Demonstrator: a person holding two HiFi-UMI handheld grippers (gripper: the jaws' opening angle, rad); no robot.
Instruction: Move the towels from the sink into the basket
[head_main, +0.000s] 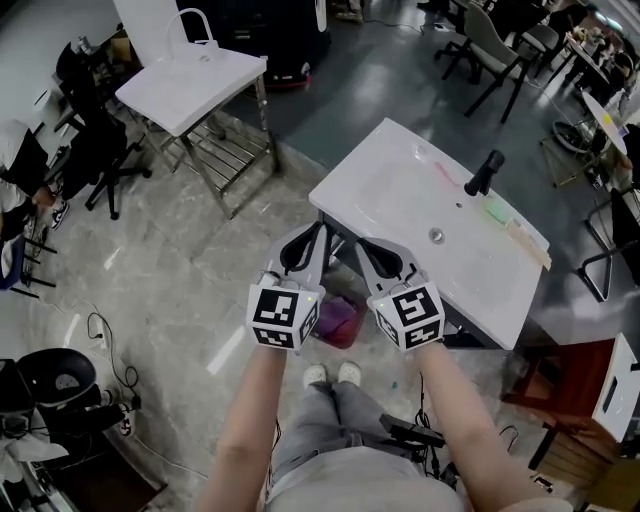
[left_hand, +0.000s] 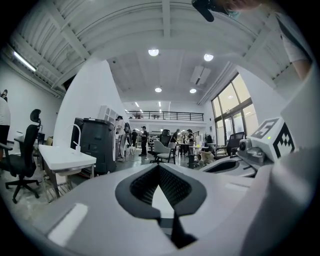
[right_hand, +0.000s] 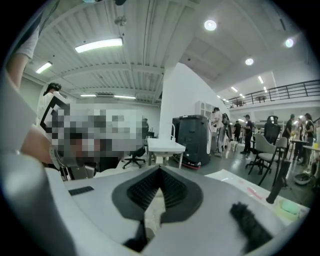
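In the head view both grippers are held side by side before the white sink (head_main: 400, 190), whose basin shows no towel. My left gripper (head_main: 321, 230) has its jaws together with nothing between them, and the left gripper view (left_hand: 159, 166) shows the same. My right gripper (head_main: 359, 246) is also shut and empty, as the right gripper view (right_hand: 159, 170) confirms. Below and between the two marker cubes lies a pink and purple bundle (head_main: 340, 318) low by the sink's front, partly hidden. I cannot make out a basket around it.
A black tap (head_main: 484, 172) stands at the sink's far side, with a green pad (head_main: 497, 211) and a pale strip (head_main: 527, 243) beside it. A second white sink on a metal stand (head_main: 192, 82) is at the upper left. Office chairs (head_main: 100, 150) and floor cables (head_main: 100, 330) lie left.
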